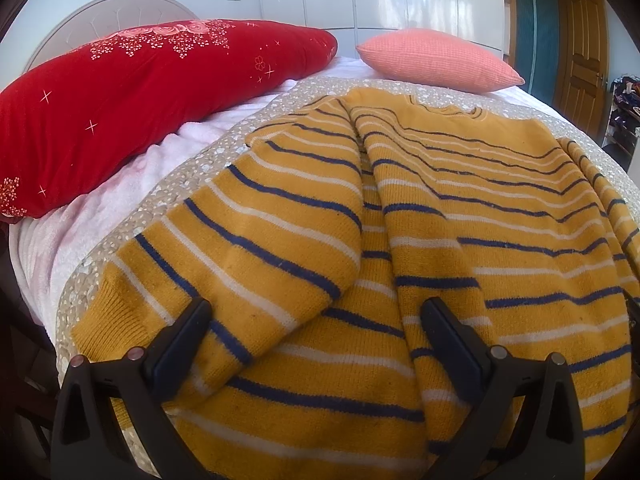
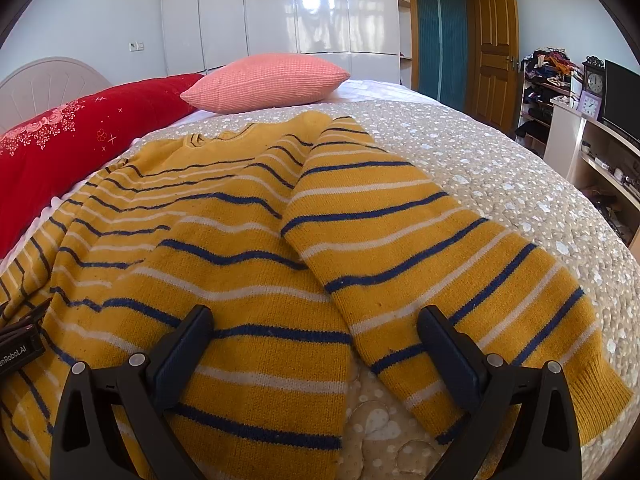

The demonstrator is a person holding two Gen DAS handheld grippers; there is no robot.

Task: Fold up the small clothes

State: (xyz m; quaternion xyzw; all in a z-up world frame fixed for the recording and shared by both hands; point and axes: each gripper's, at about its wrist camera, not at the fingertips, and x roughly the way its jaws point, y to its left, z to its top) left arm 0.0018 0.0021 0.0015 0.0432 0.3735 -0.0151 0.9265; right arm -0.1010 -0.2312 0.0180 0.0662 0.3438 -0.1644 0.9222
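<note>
Your left tongs point(image 1: 316, 312) and right tongs point(image 2: 316, 320) both gape, released, just over the hem of the mustard knit sweater point(image 1: 460, 208) with navy and white stripes, spread flat on the bed's dotted quilt point(image 2: 500, 176), plump red pillow point(image 1: 120, 108) and waffle-textured pink pillow point(image 2: 264, 80) beyond.

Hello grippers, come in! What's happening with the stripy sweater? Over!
Left gripper open, right gripper open, both empty. Yellow striped sweater flat on the bedspread, unfolded. Nothing in the way.
</note>
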